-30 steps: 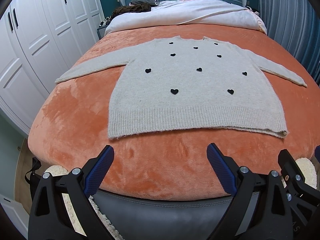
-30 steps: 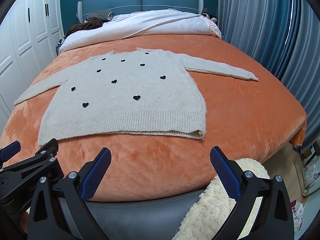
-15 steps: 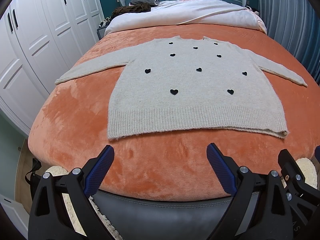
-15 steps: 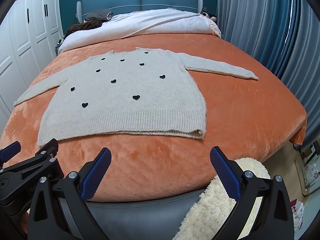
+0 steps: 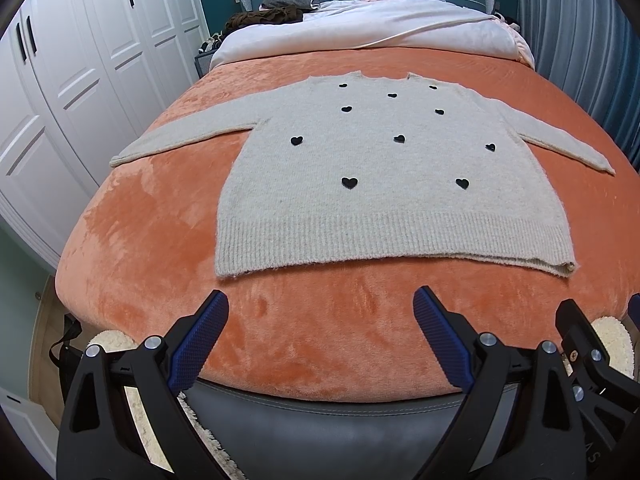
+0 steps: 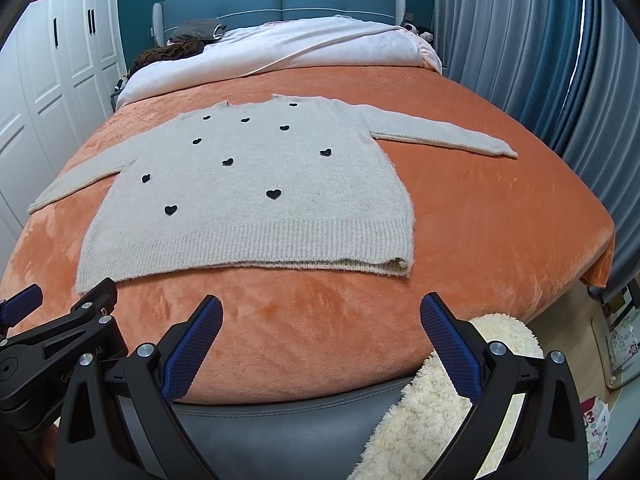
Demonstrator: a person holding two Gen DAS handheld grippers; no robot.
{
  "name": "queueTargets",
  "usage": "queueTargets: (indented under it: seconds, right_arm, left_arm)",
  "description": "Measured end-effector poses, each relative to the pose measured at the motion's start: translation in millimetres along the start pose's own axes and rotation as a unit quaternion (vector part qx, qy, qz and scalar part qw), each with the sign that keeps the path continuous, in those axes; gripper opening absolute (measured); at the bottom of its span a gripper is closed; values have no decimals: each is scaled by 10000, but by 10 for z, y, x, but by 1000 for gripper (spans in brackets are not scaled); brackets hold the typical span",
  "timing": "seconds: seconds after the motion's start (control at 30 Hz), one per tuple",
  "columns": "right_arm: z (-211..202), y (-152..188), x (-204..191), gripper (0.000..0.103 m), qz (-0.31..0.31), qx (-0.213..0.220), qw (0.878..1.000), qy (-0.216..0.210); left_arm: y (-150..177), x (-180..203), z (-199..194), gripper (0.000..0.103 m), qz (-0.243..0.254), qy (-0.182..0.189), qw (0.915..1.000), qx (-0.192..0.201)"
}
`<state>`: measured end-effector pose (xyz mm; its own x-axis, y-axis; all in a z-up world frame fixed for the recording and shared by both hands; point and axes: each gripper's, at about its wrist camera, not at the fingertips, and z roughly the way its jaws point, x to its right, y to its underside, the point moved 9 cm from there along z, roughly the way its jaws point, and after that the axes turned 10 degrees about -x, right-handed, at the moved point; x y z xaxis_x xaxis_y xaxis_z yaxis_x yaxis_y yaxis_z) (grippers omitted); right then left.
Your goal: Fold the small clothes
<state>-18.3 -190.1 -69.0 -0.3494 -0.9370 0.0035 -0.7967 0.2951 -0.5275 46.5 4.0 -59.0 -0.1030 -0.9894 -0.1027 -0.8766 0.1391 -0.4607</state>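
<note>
A beige knit sweater (image 5: 384, 184) with small black hearts lies flat and face up on the orange bedspread (image 5: 152, 232), both sleeves spread out to the sides, ribbed hem nearest me. It also shows in the right wrist view (image 6: 256, 192). My left gripper (image 5: 320, 320) is open and empty, hovering at the foot of the bed just short of the hem. My right gripper (image 6: 320, 320) is open and empty beside it, also short of the hem. Its body (image 5: 592, 364) shows at the right of the left wrist view.
A white duvet (image 5: 360, 28) and dark clothes (image 5: 272, 14) lie at the head of the bed. White wardrobes (image 5: 60, 80) stand on the left, blue curtains (image 6: 540, 60) on the right. A grey bed frame (image 6: 304, 420) and a cream fluffy rug (image 6: 424, 420) lie below me.
</note>
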Motion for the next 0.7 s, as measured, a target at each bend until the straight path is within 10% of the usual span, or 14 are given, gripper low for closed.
queueTargets:
  seconds: [0.7]
  right_arm:
    - [47,26,1,98,3,-52,10000,31]
  left_arm:
    - [32,-40,66,91,-15,9,10000,-37]
